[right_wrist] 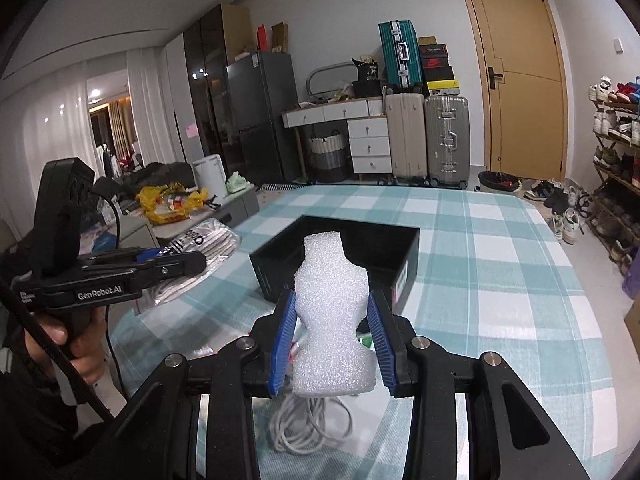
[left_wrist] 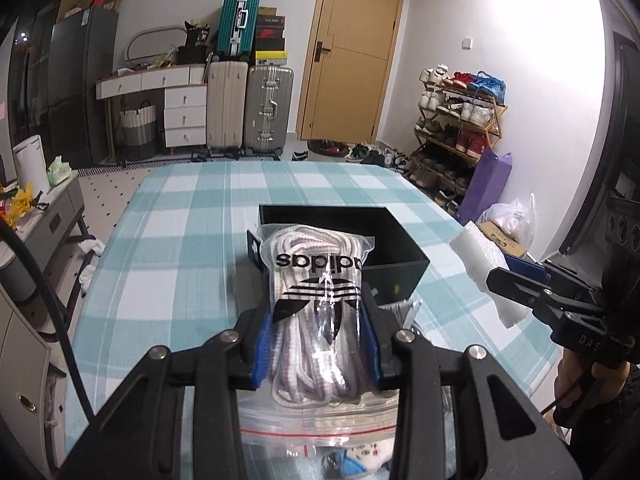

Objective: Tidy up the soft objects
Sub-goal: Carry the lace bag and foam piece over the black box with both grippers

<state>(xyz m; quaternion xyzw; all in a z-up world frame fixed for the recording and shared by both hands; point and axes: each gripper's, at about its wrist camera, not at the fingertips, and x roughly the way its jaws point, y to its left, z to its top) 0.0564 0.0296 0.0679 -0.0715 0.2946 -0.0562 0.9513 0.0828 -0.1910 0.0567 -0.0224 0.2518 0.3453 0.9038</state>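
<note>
Bag of shoelaces (left_wrist: pixel 318 312): a clear printed pouch of white cord, lower centre of the left wrist view, clamped between the blue pads of the left tongs (left_wrist: pixel 316 344) and held clear of the tabletop (left_wrist: pixel 168 240). Foam piece (right_wrist: pixel 330 316): a white waisted block, centre of the right wrist view, pinched at its narrow part by the right tongs (right_wrist: pixel 330 344), also off the checked cloth. Black box (right_wrist: pixel 340 256): open-topped, just beyond both loads at mid-frame, apparently empty in the part that shows, and the likely destination for these soft items.

Below the left tongs lies a zip bag (left_wrist: pixel 320 432) with a small plush toy (left_wrist: pixel 360 456) at the bottom edge; below the right tongs lies a coiled white cable (right_wrist: pixel 310 424).

To do this step well, judging from the layout: carry each load forward over the box rim one at a time, keeping the two tongs apart; lower until the item is inside the walls before releasing; set the foam against one wall, leaving room for the pouch alongside.
</note>
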